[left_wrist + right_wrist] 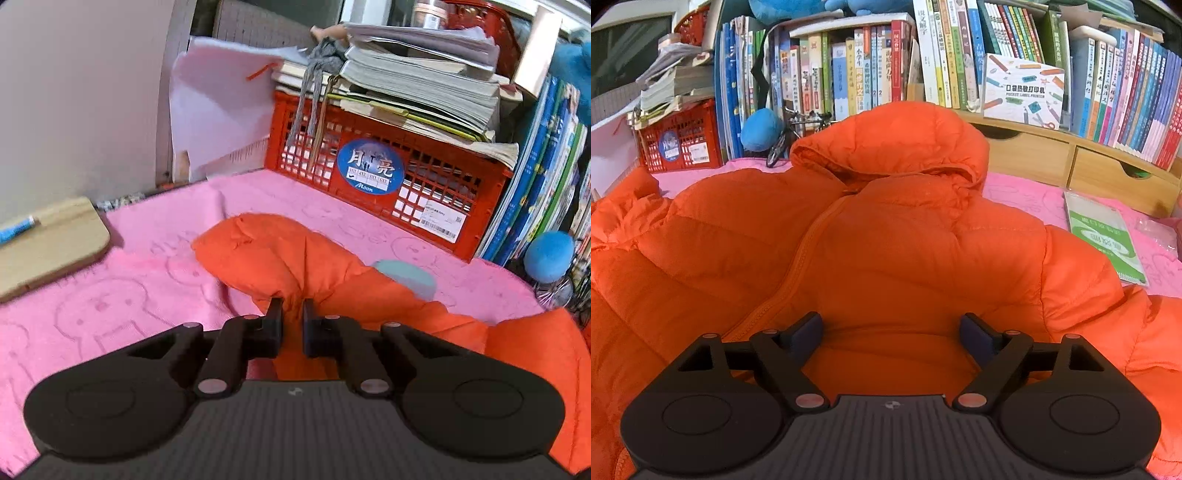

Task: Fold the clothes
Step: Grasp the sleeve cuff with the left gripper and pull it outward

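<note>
An orange puffer jacket (886,236) with a hood lies front up on a pink towel (110,295). In the left wrist view its sleeve (273,254) stretches away over the towel, and my left gripper (292,308) is shut on a pinch of that sleeve's fabric, which bunches up between the black fingertips. In the right wrist view my right gripper (892,332) stands open just above the jacket's chest, beside the zipper (798,266), its blue pads (807,332) wide apart with only flat fabric beneath them.
A red plastic crate (388,162) under stacked books stands behind the towel. A wooden board (48,247) lies at the left. A blue ball (548,256) and a bookshelf (960,66) line the back. A green-white packet (1104,236) lies right of the jacket.
</note>
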Available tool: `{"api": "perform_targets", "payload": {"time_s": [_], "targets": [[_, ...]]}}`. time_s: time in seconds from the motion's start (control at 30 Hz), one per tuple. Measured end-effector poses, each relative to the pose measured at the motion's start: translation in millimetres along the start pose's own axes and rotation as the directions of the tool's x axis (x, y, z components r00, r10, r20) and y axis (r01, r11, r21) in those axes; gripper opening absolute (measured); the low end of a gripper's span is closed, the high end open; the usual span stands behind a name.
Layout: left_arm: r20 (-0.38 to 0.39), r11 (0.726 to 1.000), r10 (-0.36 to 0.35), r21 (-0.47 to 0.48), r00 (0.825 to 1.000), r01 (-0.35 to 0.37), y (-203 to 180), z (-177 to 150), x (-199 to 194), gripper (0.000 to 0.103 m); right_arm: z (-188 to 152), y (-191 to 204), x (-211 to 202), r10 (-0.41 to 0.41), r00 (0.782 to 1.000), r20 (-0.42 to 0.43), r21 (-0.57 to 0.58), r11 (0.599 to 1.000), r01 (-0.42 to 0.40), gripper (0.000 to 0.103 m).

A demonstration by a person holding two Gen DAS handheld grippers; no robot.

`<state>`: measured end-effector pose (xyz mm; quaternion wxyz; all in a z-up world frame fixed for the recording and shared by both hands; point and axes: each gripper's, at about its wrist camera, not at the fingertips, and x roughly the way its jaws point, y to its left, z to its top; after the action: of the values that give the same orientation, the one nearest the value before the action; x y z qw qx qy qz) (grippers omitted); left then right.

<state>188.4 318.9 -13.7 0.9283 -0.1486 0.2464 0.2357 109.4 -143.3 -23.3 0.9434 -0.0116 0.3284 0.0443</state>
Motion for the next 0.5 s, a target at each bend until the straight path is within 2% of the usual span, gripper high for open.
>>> {"api": "perform_targets", "payload": {"time_s": [0.33,0.4,0.5], "targets": [[0.082,0.999,-0.011,0.046,0.997,0.007,-0.6,6.3,-12.3,0.008,0.4,1.7,1.2,-0.011,1.000,-0.006,-0.007,1.000,0.011,0.086],[0.123,0.999,0.007,0.037,0.992,-0.011,2.8,8.2,-18.8,0.007,0.6,2.1,1.3,-0.014,1.000,-0.007,-0.007,1.000,0.014,0.086],[0.211,0.998,0.035,0.038,0.977,-0.043,11.8,16.2,-33.2,0.007,0.7,2.4,1.3,-0.015,1.000,-0.009,-0.007,1.000,0.015,0.086]]}}
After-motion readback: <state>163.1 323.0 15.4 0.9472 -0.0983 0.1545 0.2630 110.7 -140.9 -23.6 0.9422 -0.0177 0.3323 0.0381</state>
